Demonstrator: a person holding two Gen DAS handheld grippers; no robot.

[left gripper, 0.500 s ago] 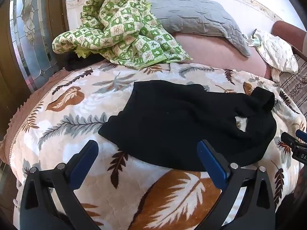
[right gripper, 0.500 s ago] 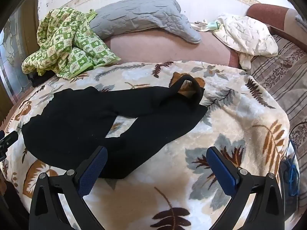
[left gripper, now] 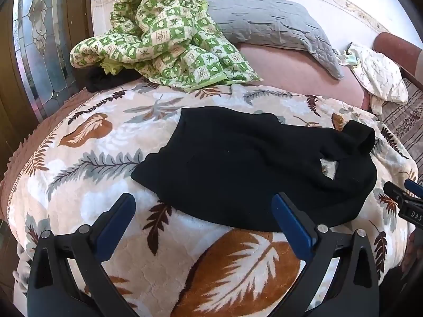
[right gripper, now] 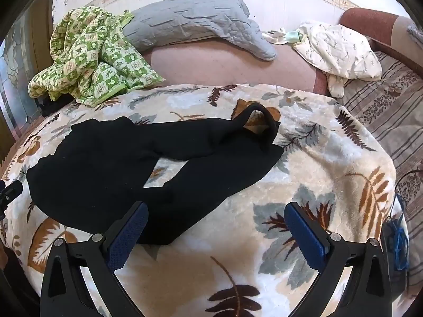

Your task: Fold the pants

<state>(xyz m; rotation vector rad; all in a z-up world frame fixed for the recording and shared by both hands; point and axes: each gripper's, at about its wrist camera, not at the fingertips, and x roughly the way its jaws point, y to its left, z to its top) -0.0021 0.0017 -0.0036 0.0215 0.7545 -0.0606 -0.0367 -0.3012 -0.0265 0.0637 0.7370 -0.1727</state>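
Black pants (left gripper: 238, 163) lie crumpled on a leaf-patterned blanket (left gripper: 105, 163), legs apart with a gap of blanket between them (right gripper: 164, 169). My left gripper (left gripper: 203, 211) is open, hovering above the near edge of the pants, with nothing between its blue pads. In the right wrist view the pants (right gripper: 111, 158) stretch from the left to a raised cuff near the middle. My right gripper (right gripper: 215, 219) is open too, above the blanket by the pants' near right edge, empty. The right gripper's tip (left gripper: 404, 198) shows at the left view's right edge.
A green checked quilt (left gripper: 164, 37) is heaped at the back left, a grey pillow (left gripper: 269, 23) behind it. A white cloth (right gripper: 341, 50) lies at the back right. A striped sheet (right gripper: 391, 111) is on the right. A glass door panel (left gripper: 39, 52) stands at the left.
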